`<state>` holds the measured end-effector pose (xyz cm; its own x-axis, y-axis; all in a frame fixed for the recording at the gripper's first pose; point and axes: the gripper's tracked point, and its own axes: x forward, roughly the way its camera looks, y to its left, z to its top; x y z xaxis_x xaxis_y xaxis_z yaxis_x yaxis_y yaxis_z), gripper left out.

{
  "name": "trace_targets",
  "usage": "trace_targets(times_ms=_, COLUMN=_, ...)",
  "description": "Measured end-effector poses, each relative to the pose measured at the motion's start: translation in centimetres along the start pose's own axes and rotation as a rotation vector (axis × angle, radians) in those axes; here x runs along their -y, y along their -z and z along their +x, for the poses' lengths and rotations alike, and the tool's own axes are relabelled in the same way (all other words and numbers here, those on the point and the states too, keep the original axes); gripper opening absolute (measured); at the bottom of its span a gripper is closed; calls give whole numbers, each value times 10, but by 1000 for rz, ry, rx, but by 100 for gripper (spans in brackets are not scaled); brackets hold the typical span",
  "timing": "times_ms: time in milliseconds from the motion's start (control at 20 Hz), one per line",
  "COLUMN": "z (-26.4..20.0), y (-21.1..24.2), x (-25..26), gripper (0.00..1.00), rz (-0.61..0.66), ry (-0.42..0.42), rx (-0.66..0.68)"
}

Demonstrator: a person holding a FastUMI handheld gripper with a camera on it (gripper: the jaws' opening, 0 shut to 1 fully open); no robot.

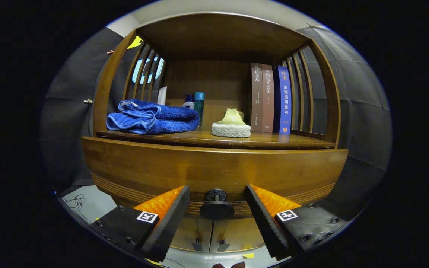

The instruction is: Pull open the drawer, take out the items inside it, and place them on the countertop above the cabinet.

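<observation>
While the hand-held gripper (217,208) gapes around the drawer knob (216,208), untouched, drawer (214,167) contents hidden.

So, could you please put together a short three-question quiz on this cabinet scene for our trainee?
1. True or false: the gripper has its fingers closed on the drawer knob.
2. Multiple choice: what lies on the countertop nearest the folded blue towel? A) three upright books B) a red mug C) a sponge with a yellow top
3. Fill in: the drawer front looks ____ (shut / pulled out).

Key
1. False: the fingers are open, with the knob between them and gaps on both sides.
2. C: the sponge sits between the towel and the books.
3. Shut.
</observation>
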<state>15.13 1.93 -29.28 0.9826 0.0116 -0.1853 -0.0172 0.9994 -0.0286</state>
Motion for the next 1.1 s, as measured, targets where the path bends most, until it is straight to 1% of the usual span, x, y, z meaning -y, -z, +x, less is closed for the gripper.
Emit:
trace_targets(times_ms=250, z=24, y=0, x=-1, gripper=100, rz=-20, ry=4, rx=-5)
trace_targets(times_ms=400, z=25, y=-1, x=-2, gripper=100, rz=-35, ry=7, rx=12)
trace_targets(times_ms=700, z=23, y=-1, x=-2, gripper=99, rz=-43, ry=8, rx=2)
trace_targets(times_ms=900, z=9, y=-37, x=-8, gripper=99, rz=-55, ry=-20, rx=47)
trace_targets(times_ms=1100, z=-32, y=-81, x=-17, gripper=99, rz=-57, ry=-50, rx=92)
